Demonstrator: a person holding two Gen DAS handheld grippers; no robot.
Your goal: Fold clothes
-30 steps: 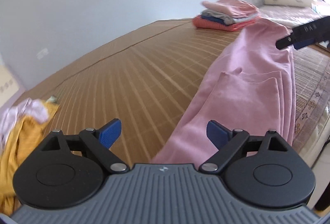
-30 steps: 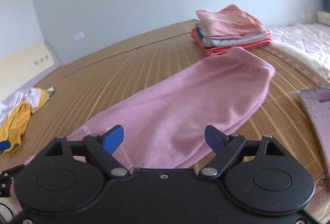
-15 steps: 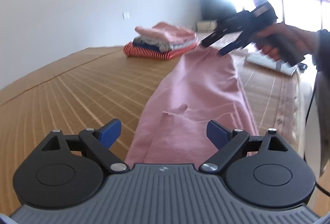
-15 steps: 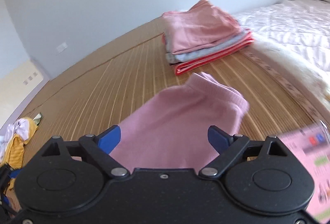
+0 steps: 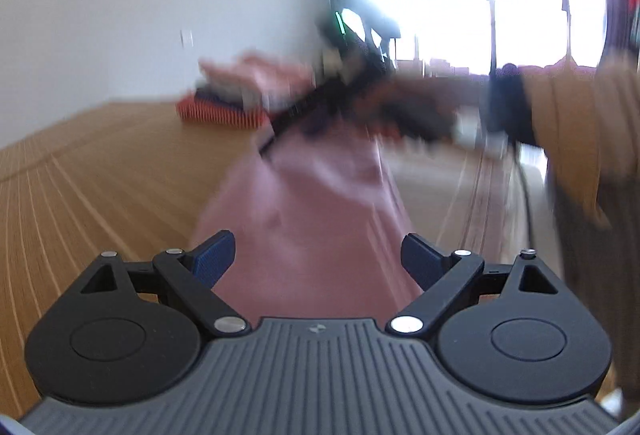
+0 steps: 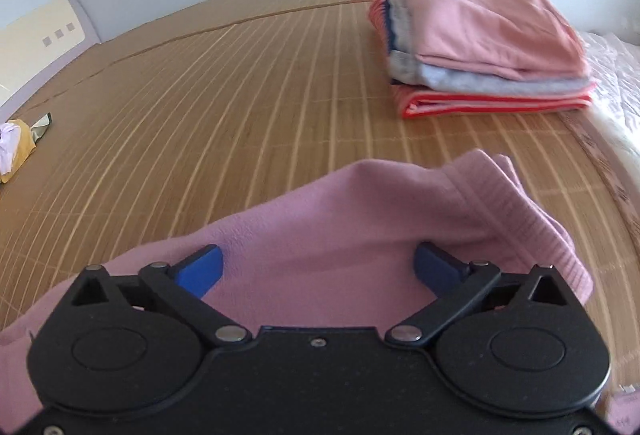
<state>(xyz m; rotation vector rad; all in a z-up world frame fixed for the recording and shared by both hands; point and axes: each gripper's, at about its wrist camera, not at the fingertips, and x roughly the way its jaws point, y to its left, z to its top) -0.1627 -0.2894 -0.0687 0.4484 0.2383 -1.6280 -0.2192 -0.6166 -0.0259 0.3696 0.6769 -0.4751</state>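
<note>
A long pink knitted garment (image 6: 360,243) lies stretched across the woven bamboo mat (image 6: 240,83) on the bed. Behind its ribbed end sits a stack of folded clothes (image 6: 480,39). Far left on the mat lies a crumpled yellow and white heap (image 6: 14,145).

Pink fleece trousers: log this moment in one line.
pink fleece trousers flat on bamboo mat | left gripper open | right gripper open over ribbed cuff

One pink garment (image 6: 340,235) spread on mat; one folded stack (image 6: 484,39); one unfolded heap (image 6: 14,143); two tools.
</note>
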